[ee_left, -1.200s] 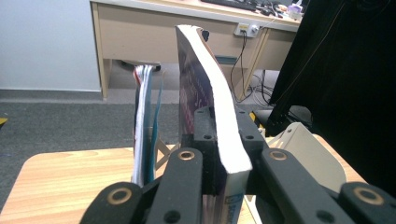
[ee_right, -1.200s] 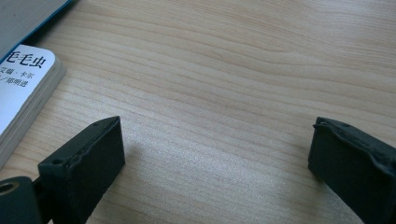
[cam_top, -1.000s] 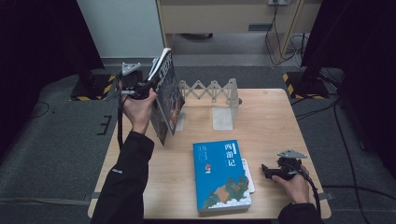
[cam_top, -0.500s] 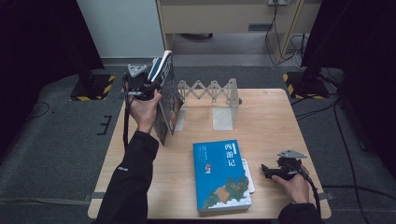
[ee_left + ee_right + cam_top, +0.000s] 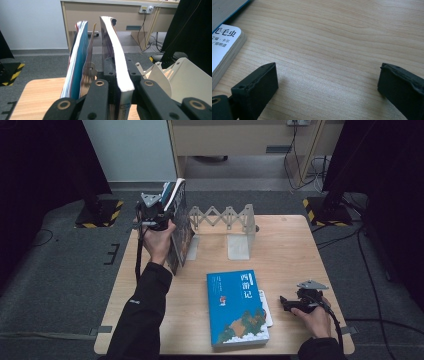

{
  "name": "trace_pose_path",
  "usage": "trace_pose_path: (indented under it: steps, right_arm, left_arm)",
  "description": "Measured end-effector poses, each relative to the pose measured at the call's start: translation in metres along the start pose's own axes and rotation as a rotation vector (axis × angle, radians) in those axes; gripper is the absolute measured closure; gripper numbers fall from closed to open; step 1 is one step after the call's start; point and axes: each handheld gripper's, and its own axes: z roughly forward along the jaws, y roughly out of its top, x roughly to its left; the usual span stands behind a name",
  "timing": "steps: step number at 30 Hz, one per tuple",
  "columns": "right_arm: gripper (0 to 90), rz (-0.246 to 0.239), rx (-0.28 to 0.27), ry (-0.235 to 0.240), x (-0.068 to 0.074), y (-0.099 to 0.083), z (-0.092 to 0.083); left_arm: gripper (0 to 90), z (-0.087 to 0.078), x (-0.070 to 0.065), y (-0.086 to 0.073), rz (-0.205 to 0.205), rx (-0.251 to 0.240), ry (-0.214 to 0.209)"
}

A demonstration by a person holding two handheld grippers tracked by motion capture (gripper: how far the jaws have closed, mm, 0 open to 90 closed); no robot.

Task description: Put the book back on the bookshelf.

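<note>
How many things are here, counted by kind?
Books lying flat: 2, a blue book and a small white book
Book clamped upright: 1
Books standing beside it: 2, thin one unsure
Folding metal book rack: 1
Total: 6

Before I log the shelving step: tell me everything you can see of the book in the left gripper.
The book is a thick paperback with a dark cover and white page block, slightly bowed. It stands upright, clamped between the left gripper's black jaws, above the table's far-left part, beside thin upright books and the folding metal bookend.
</note>
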Motion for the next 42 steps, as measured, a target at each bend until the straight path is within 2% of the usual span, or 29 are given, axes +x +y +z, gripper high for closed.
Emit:
trace_pose_path:
  steps: [4,6,14,18,26,30,42]
  right_arm:
    - [3.1,0.001,0.001,-0.001,0.0,0.0,0.0]
    - [3.0,0.002,0.0,-0.001,0.0,0.0,0.0]
    - [3.0,0.002,-0.001,-0.002,0.0,0.0,0.0]
    - [3.0,0.004,-0.001,-0.002,0.0,0.0,0.0]
    - [3.0,0.001,-0.001,-0.002,0.0,0.0,0.0]
    - [3.0,0.004,-0.001,-0.003,0.0,0.0,0.0]
    - [3.0,0.001,0.001,-0.001,0.0,0.0,0.0]
  left_arm:
    - [82.2,0.003,0.001,-0.005,0.004,0.011,0.002]
    - [82.2,0.003,0.0,-0.007,0.022,0.004,0.01]
    - [82.1,0.002,-0.003,-0.009,0.051,-0.001,0.019]
    - [82.1,0.0,-0.003,-0.008,0.023,-0.009,-0.001]
    - [82.1,0.0,-0.013,-0.01,0.014,-0.013,-0.023]
    - [82.2,0.003,-0.014,-0.014,0.007,-0.004,-0.014]
    - [82.2,0.002,-0.009,-0.025,0.002,-0.049,0.013]
